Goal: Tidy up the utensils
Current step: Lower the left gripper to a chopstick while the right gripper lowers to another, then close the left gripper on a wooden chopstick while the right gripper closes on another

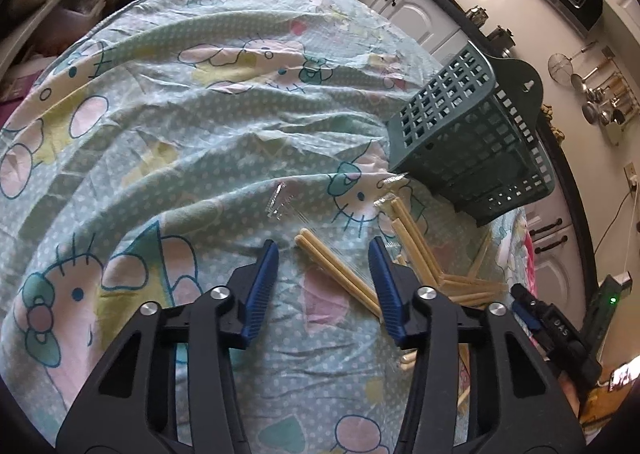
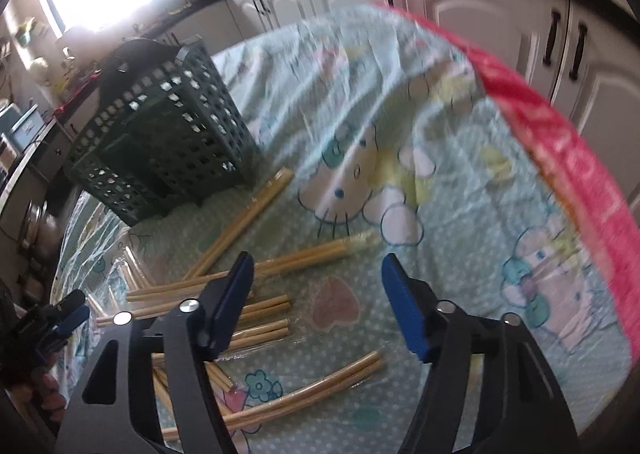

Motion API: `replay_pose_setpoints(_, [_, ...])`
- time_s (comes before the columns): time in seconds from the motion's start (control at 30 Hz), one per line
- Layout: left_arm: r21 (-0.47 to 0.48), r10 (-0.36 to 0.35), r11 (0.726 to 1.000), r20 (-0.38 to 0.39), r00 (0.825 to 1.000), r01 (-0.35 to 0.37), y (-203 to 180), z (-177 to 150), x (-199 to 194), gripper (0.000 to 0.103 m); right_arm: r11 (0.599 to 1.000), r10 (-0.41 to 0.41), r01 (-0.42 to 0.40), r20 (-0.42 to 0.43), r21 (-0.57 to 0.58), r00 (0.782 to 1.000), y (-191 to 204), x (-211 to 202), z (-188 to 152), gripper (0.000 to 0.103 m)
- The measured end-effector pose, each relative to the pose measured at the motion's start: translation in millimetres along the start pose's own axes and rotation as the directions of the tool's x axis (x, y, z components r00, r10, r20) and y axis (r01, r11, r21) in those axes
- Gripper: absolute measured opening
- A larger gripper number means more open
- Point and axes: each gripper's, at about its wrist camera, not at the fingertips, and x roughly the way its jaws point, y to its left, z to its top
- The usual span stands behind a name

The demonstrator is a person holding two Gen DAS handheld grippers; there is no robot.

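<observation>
Several pairs of plastic-wrapped wooden chopsticks lie scattered on a pale blue cartoon-print cloth (image 1: 160,141). In the left wrist view my left gripper (image 1: 323,250) is open just above the cloth. One chopstick pair (image 1: 340,274) runs slantwise between its blue pads, close to the right pad, and neither pad presses on it. In the right wrist view my right gripper (image 2: 317,260) is open, and another chopstick pair (image 2: 308,254) lies on the cloth just beyond its tips. A dark green slotted basket (image 1: 472,133) (image 2: 160,133) stands behind the chopsticks.
More chopstick pairs (image 1: 412,238) (image 2: 320,386) lie near the basket and under the right gripper. A clear wrapper scrap (image 1: 278,201) lies on the cloth. The cloth's red border (image 2: 560,133) marks the table edge. White kitchen cabinets (image 2: 480,21) surround the table.
</observation>
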Motion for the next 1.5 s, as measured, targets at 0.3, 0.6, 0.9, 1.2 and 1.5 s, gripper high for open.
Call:
replay_pose_setpoints(0.3, [-0.02,0.001,1.0,-0.01,1.0,-0.001,4.2,8.4,10.3,0.02,0.991,0.047,-0.04,-0.052,0.129,0.998,-11.4,22.4,14.0,0.049])
replay_pose_setpoints(0.6, [-0.026,0.009,1.0,-0.009,1.0,-0.009,8.5,12.9,15.8,0.012,0.972,0.1,-0.088,-0.045,0.217,0.994,-25.0,36.7,34.0,0.021])
replay_pose_setpoints(0.9, [-0.029,0.008,1.0,-0.012,1.0,-0.008,9.4,19.5,18.5,0.005,0.947,0.183,-0.174,-0.01,0.27,0.983,-31.8,38.0,51.2,0.013])
replay_pose_setpoints(1.2, [0.007,0.0,1.0,0.028,1.0,-0.001,4.6,33.8,4.5,0.004,0.95,0.254,-0.265,0.09,0.165,0.963,-13.8,3.8,79.3,0.01])
replay_pose_setpoints(1.5, [0.05,0.025,0.998,0.111,0.994,-0.03,0.2,56.9,-22.7,0.003,0.95,0.311,-0.302,0.142,-0.077,0.94,22.4,-37.1,88.4,0.009])
